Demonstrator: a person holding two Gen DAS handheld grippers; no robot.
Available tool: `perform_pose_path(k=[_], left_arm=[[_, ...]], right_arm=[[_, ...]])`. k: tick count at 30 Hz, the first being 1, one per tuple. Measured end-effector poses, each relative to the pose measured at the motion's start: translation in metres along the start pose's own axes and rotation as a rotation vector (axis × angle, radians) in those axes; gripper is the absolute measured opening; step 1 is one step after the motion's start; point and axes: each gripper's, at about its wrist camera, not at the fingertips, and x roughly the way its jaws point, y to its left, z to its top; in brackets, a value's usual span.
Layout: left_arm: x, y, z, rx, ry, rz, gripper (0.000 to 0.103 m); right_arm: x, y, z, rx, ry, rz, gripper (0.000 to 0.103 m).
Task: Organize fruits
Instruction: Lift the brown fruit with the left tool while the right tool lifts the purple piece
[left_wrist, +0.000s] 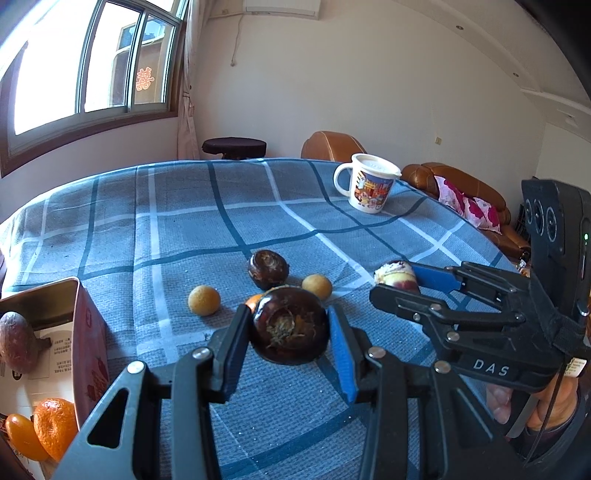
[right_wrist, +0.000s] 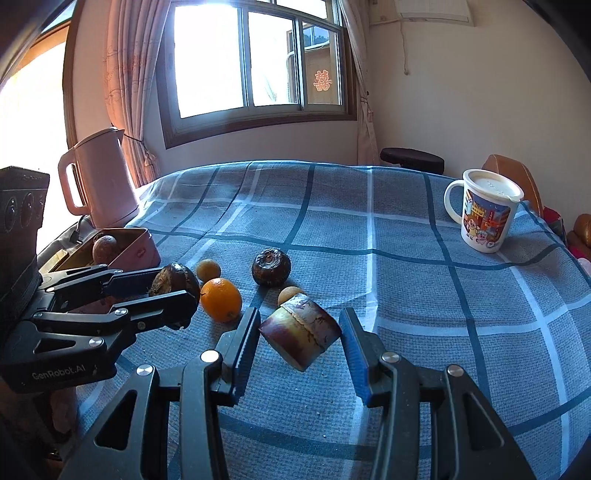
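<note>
My left gripper (left_wrist: 290, 332) is shut on a dark brown water chestnut (left_wrist: 290, 325); it shows from the side in the right wrist view (right_wrist: 173, 282). My right gripper (right_wrist: 299, 334) stands around a cut sugarcane piece (right_wrist: 301, 330) lying on the cloth, its jaws apart with a gap on each side; that piece shows in the left wrist view (left_wrist: 395, 275). A second water chestnut (left_wrist: 267, 268), two small yellow-brown round fruits (left_wrist: 204, 300) (left_wrist: 317, 286) and an orange (right_wrist: 221, 299) lie on the cloth. An open tin box (left_wrist: 79, 332) at left holds a brown fruit (left_wrist: 16, 341).
A lidded cartoon mug (left_wrist: 371, 184) stands at the far right of the blue plaid tablecloth (left_wrist: 184, 229). A pink kettle (right_wrist: 99, 177) stands at the far left. Two oranges (left_wrist: 44, 428) lie beside the tin. Sofa and stool stand beyond the table.
</note>
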Motion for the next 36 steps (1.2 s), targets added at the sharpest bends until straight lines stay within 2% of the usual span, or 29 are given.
perform_pose_path(k=[18, 36], left_arm=[[-0.014, -0.006, -0.002, 0.030, -0.078, 0.038, 0.044], [-0.023, -0.006, -0.004, 0.037, -0.120, 0.048, 0.044]], right_arm=[[-0.012, 0.003, -0.001, -0.020, -0.071, -0.002, 0.046], [-0.021, 0.005, -0.003, -0.035, -0.116, -0.012, 0.046]])
